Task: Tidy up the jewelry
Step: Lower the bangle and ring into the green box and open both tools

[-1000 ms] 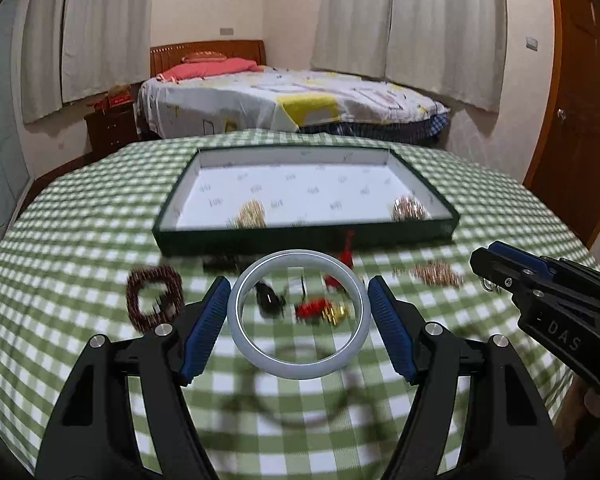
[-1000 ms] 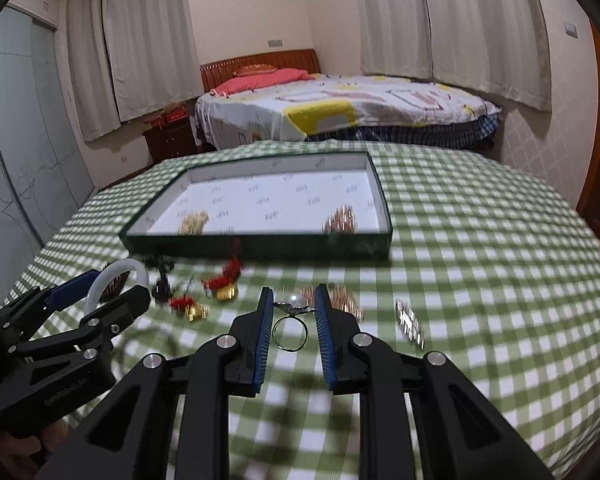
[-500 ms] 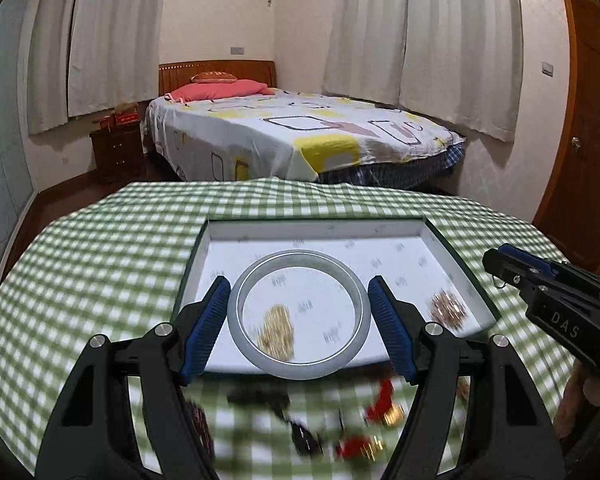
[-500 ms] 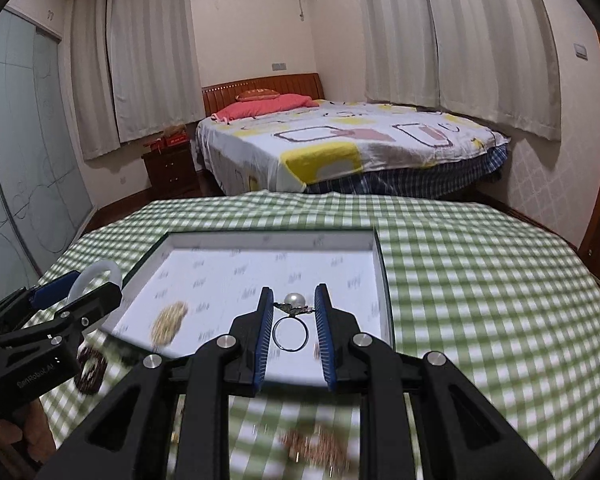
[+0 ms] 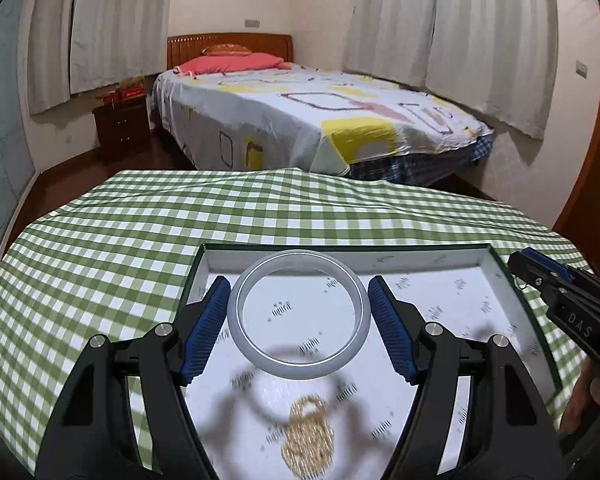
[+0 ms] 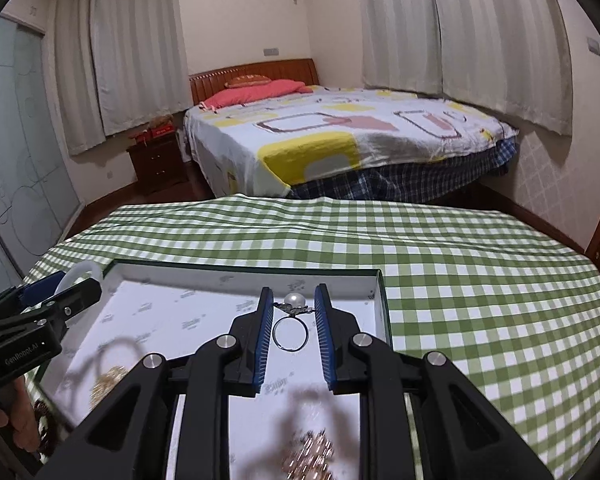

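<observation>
Left tongs (image 5: 298, 314) hold a pale grey bangle (image 5: 298, 368) between their blue pads (image 5: 204, 330), spread wide enough to take its full width, and carry it flat above the tray (image 5: 500, 258), over the left half of the white floor. Right tongs (image 6: 291, 326) are set narrow around a silver ring (image 6: 291, 334) with a pearl (image 6: 293, 300) on top; the ring stands upright between the pads, its band facing the camera, and hangs over the right end of the same tray (image 6: 382, 300), close to the far right corner.

That tray is a shallow dark green box with a white printed lining, lying on the worktop (image 5: 100, 240), which wears a green and white checked cloth. Inside it, near the front, lies a heap of gold chain (image 5: 308, 444) under the bangle, and a second heap, rose gold in colour (image 6: 312, 460), lies below the ring at the bottom edge of the right view (it is blurred and cut off, so its shape is hard to read). Shadows of both tongs and the bangle fall across the lining.

At the lower left of the right view a dark beaded bracelet (image 6: 40, 408) shows only partly, outside the tray and beside the hand (image 6: 18, 428) gripping the left handle. Beyond the worktop stand a bed (image 6: 340, 140) and a nightstand (image 6: 156, 162)
</observation>
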Tool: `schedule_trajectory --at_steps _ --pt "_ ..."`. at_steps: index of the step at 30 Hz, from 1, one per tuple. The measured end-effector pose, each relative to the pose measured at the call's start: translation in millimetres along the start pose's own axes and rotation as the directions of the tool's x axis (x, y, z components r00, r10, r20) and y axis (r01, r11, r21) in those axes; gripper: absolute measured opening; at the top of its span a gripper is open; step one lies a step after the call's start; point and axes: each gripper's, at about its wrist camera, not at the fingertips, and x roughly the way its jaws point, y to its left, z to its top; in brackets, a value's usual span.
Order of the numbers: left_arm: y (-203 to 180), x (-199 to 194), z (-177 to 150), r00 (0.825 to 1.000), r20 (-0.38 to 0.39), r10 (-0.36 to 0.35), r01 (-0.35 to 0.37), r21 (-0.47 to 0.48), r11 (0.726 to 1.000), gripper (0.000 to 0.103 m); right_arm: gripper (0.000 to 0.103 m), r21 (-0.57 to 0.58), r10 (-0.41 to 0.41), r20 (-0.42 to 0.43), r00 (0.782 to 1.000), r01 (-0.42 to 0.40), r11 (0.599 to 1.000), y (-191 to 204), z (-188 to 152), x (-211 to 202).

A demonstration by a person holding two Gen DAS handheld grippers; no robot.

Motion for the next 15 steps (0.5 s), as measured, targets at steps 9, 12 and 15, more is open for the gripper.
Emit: schedule_trajectory --at_steps 9,12,15 --pt "0 49 11 0.993 -0.122 0.000 0.000 0.002 1.000 0.069 0.022 0.002 0.006 -0.115 0.993 -0.006 1.000 -5 7 38" --pt "1 64 10 0.983 -0.184 -0.001 0.000 -0.006 1.000 0.069 0.022 -0.002 0.008 -0.175 0.985 -0.008 1.000 -7 10 50" --pt "4 75 8 0.974 -0.227 0.001 -0.005 -0.020 1.000 0.069 0.022 0.003 0.008 -0.221 0.975 -0.008 1.000 -10 9 60"
